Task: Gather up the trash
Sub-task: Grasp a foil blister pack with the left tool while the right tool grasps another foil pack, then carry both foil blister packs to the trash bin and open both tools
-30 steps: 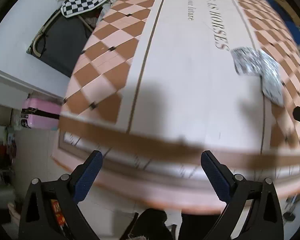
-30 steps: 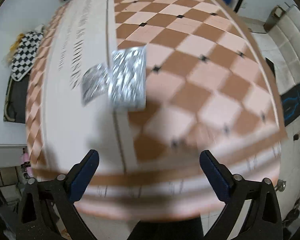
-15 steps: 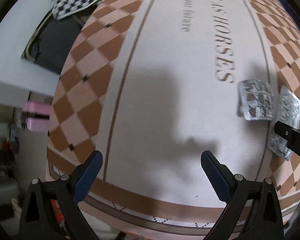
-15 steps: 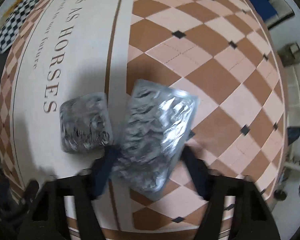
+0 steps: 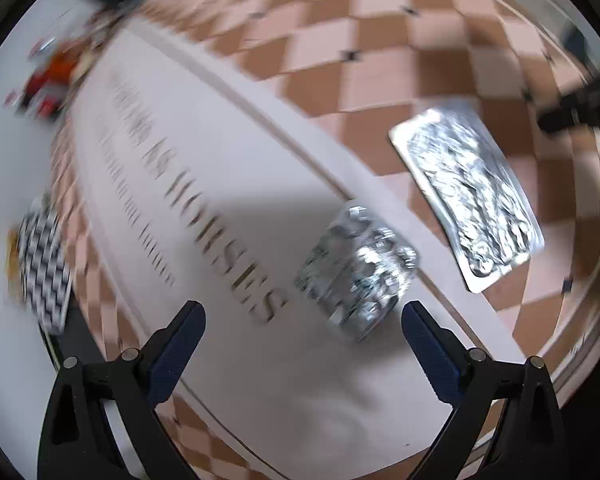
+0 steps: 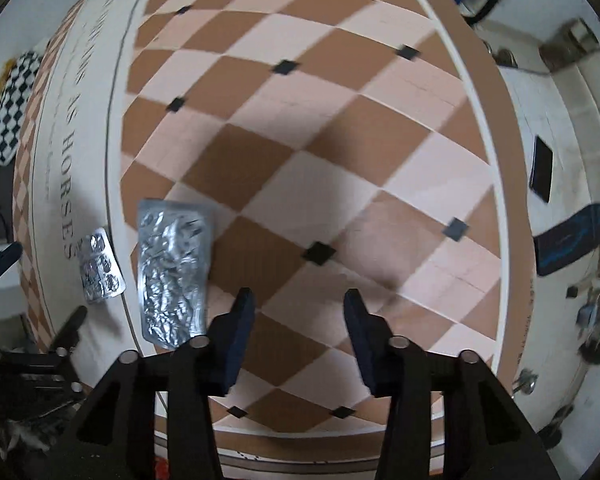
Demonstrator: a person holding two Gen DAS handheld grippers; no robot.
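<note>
Two crumpled silver blister packs lie on a table with a brown-and-pink chequered cloth. The small blister pack (image 5: pixel 356 276) (image 6: pixel 98 266) sits on the white lettered band, just ahead of my left gripper (image 5: pixel 302 328), which is open above it. The large blister pack (image 5: pixel 468 196) (image 6: pixel 174 272) lies on the chequered part, beside the small one. My right gripper (image 6: pixel 298 304) points straight down over bare cloth, its jaws closing with nothing between them. The large pack lies just left of its left finger (image 6: pixel 240 320).
The table's edge (image 6: pixel 496 184) curves along the right, with white seating (image 6: pixel 572 128) and a dark phone-like slab (image 6: pixel 540 168) beyond. A black-and-white chequered cloth (image 5: pixel 44 268) lies off the table's other side. Red and orange items (image 5: pixel 52 80) stand at the far end.
My left gripper rolled and slid across the table until the small pack lay before its fingers. My right gripper narrowed its jaws and shifted right, leaving the large pack to its left.
</note>
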